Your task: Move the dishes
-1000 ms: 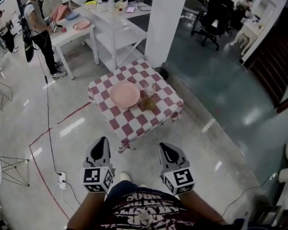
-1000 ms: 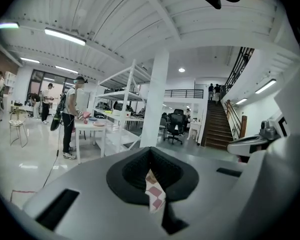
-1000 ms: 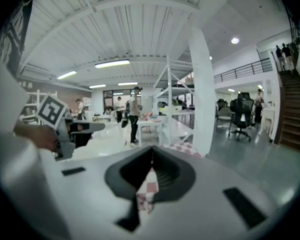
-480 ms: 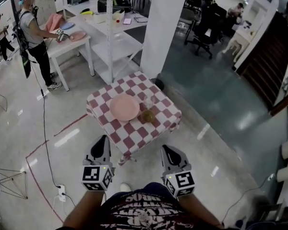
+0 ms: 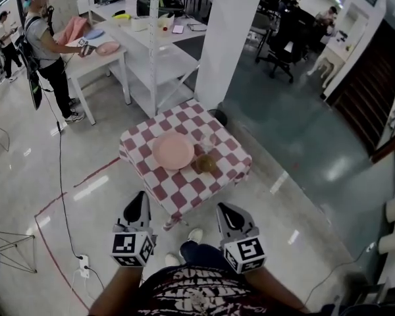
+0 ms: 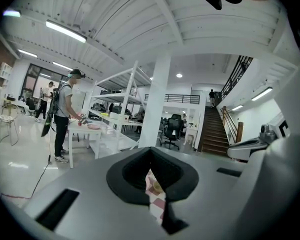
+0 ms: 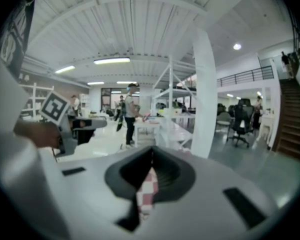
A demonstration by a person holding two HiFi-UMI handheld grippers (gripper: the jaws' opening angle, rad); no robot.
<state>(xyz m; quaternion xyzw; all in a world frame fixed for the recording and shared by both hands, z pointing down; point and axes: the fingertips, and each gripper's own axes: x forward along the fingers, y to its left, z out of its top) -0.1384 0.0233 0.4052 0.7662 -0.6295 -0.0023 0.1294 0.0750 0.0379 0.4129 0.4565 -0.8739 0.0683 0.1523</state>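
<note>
The left claw [image 5: 142,199] and the right claw [image 5: 225,209] are each seen closed tip to tip, with nothing gripped, and are held low, well short of the small worktop [image 5: 184,193] draped in red-and-white checked cloth. A round pink plate [image 5: 173,151] lies straight ahead on it, slightly nearer the left claw. A small brownish bowl [image 5: 205,164] is set just beside the plate, on the right claw's side. A forward approach is judged necessary first.

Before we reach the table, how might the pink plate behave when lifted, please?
The pink plate looks rigid and shallow, so it probably won't flop. Its low rim may slip when pinched. It appears empty, so likely light.
</note>
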